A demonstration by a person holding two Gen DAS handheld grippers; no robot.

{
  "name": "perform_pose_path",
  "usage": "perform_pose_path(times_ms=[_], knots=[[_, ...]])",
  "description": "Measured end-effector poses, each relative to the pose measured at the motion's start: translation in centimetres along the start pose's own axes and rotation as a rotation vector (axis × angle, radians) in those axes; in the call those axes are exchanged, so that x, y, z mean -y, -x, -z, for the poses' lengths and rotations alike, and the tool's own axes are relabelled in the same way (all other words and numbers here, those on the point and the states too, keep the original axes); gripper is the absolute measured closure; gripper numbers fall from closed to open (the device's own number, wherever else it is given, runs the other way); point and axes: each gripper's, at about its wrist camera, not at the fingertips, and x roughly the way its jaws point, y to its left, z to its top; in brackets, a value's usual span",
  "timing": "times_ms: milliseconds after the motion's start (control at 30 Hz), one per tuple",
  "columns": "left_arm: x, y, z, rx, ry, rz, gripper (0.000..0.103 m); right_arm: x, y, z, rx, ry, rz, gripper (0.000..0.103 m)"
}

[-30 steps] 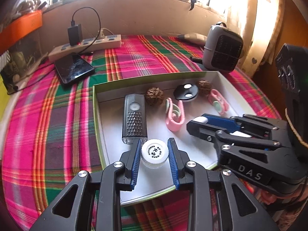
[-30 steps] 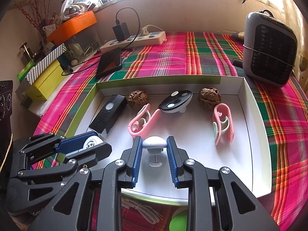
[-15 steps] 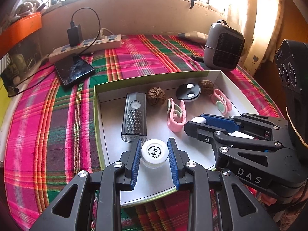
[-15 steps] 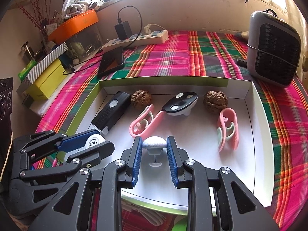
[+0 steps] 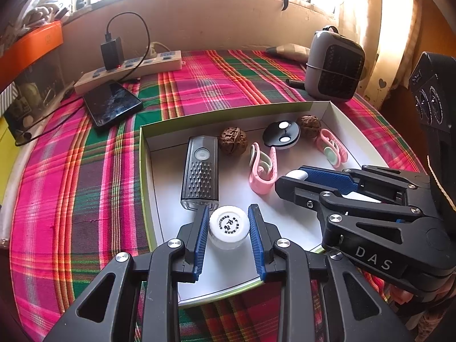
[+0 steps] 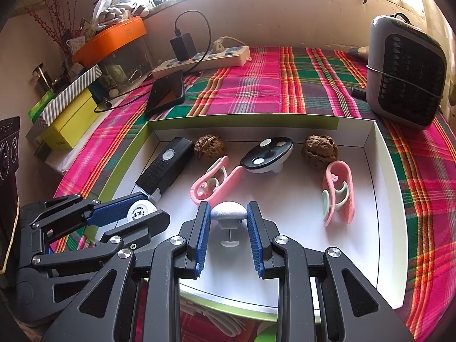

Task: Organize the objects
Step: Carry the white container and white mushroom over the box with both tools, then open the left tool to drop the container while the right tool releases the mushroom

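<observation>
A shallow white tray (image 5: 146, 171) with a green rim lies on the plaid cloth. My left gripper (image 5: 228, 228) is shut on a small white bottle (image 5: 228, 223) with a printed cap, over the tray's near left part. My right gripper (image 6: 229, 219) is shut on a white mushroom-shaped knob (image 6: 228, 210) with a thin stem, over the tray's near middle. In the tray lie a black torch (image 5: 201, 171), two walnuts (image 6: 210, 146) (image 6: 319, 150), a black oval gadget (image 6: 268, 155) and two pink clips (image 6: 213, 182) (image 6: 339, 193). Each gripper shows in the other's view, side by side.
Behind the tray lie a dark phone (image 5: 111, 102) and a power strip (image 5: 128, 67) with a black charger plugged in. A grey heater (image 6: 404, 71) stands at the back right. Yellow and striped boxes (image 6: 68, 125) and an orange bin (image 6: 111, 37) crowd the left edge.
</observation>
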Motion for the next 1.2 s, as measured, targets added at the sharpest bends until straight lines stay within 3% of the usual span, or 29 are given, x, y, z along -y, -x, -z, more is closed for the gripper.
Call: perform_pose_path(times_ms=[600,800,933,1200], knots=[[0.3,0.0,0.0,-0.012,0.002,-0.028,0.077,0.4,0.0,0.0,0.0,-0.036,-0.026,0.075],[0.2,0.1,0.0,-0.011,0.003,-0.031,0.077,0.6,0.2,0.1,0.006,-0.051,-0.023,0.071],[0.1,0.3,0.2,-0.009,0.007,-0.031,0.075,0.9,0.4,0.1,0.012,-0.07,-0.026,0.06],[0.4,0.7,0.5,-0.008,0.007,-0.035,0.071,0.6,0.8,0.2,0.018,-0.064,-0.028,0.059]])
